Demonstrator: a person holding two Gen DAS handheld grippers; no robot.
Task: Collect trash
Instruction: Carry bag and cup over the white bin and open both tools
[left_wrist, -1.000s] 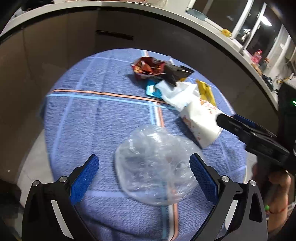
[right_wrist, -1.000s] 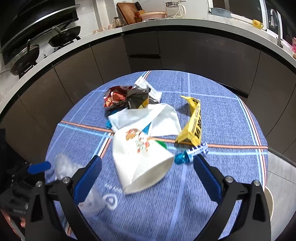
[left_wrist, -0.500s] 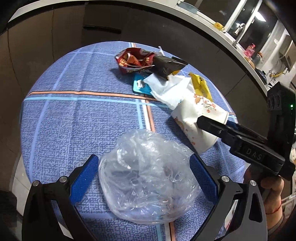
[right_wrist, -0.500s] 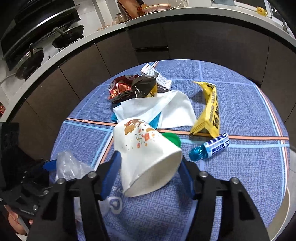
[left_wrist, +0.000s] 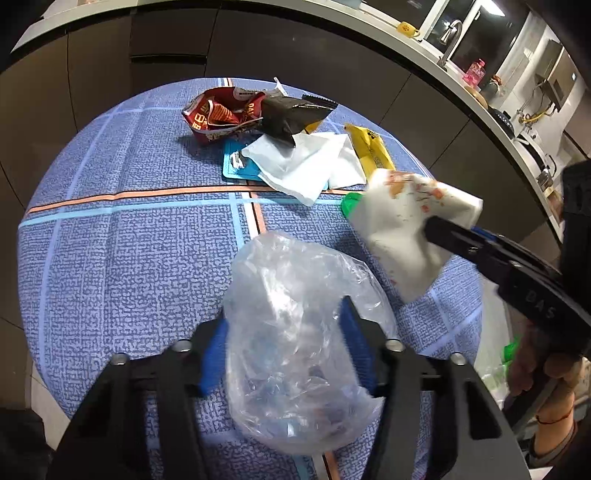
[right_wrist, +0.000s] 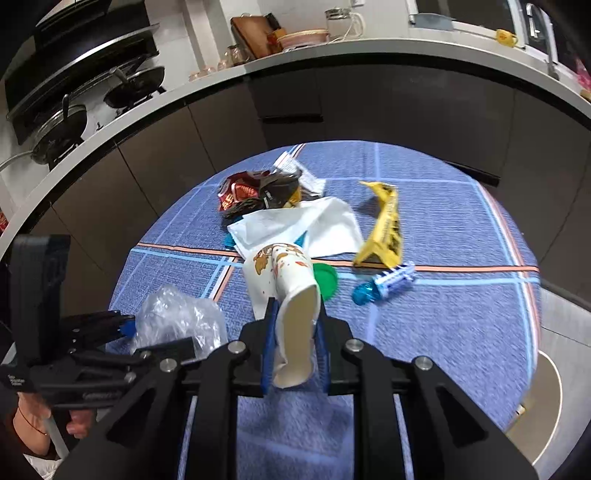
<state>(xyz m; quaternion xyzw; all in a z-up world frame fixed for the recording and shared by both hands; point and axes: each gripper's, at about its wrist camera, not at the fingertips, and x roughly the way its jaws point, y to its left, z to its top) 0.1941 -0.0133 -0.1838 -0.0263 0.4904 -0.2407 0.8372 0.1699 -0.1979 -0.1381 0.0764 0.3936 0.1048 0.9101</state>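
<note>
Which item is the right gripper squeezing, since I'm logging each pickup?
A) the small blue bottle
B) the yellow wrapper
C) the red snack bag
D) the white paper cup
D: in the right wrist view the right gripper has its blue pads pressed on the flattened paper cup, while the yellow wrapper, blue bottle and red snack bag lie untouched on the tablecloth.

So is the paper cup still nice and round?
No, the paper cup is squashed flat between the right gripper fingers.

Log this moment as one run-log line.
left claw: closing on bag | right claw: closing, squashing cup | wrappers, bottle on table
</note>
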